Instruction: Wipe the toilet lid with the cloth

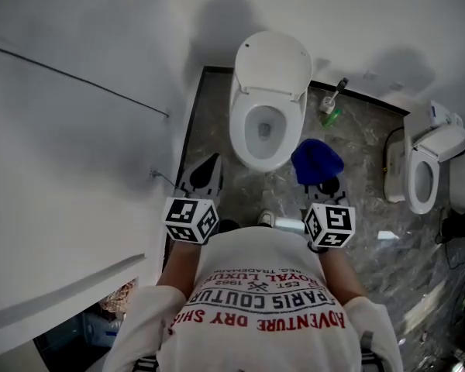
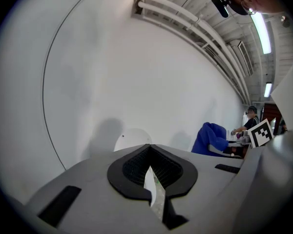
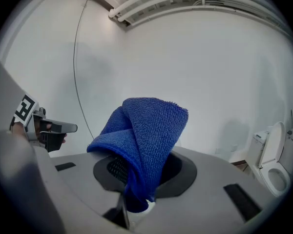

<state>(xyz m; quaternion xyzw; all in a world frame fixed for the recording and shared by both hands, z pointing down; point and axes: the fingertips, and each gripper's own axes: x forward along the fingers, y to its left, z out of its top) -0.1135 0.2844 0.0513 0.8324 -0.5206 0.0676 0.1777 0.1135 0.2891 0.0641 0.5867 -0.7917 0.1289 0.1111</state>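
- Right gripper (image 3: 136,182) is clamping the cloth (image 3: 149,130) by a fold, leaving the bulk sticking out past the jaws as a wiping pad.
- Left gripper (image 2: 149,152) is sitting closed on nothing, at 9 o'clock of the cloth, probably parked clear.
- Lid (image 1: 273,59) is standing raised at 12 o'clock of the bowl (image 1: 238,134).
- Cloth is hovering at the bowl's 5 o'clock, so wiping likely isn't started.

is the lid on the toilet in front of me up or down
Up: the lid stands raised and tilted back, and the open bowl shows in front of it.
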